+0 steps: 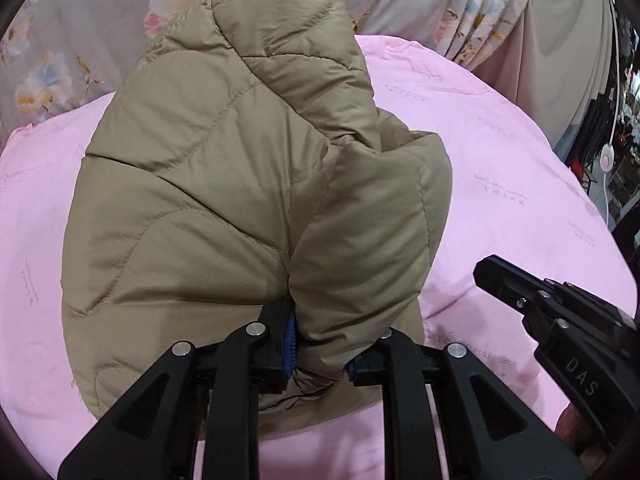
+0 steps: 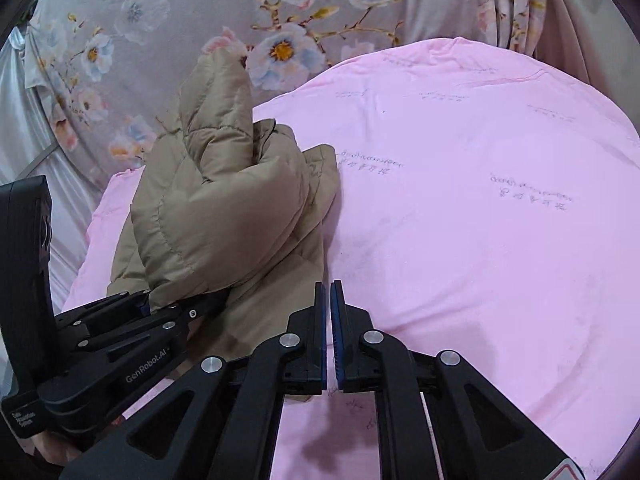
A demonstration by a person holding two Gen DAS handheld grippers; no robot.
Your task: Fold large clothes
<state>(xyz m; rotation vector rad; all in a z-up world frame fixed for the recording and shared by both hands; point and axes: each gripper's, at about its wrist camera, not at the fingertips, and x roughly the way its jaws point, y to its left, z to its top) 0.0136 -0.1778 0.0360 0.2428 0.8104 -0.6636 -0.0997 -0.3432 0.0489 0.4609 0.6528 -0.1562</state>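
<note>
A tan quilted puffer jacket [image 1: 224, 184] lies bunched on the pink bed sheet [image 1: 500, 184]. My left gripper [image 1: 320, 344] is shut on a thick fold of the jacket and lifts it. In the right wrist view the jacket [image 2: 224, 216] sits at the left, with the left gripper [image 2: 160, 304] clamped on its lower edge. My right gripper [image 2: 329, 300] is shut and empty, just right of the jacket over the sheet [image 2: 480, 220]. It also shows at the right of the left wrist view [image 1: 492, 272].
A grey floral curtain [image 2: 200, 20] hangs behind the bed. A plain beige curtain [image 1: 560, 60] and a white cable with a round switch [image 1: 608, 156] are at the far right. The sheet spreads wide to the right of the jacket.
</note>
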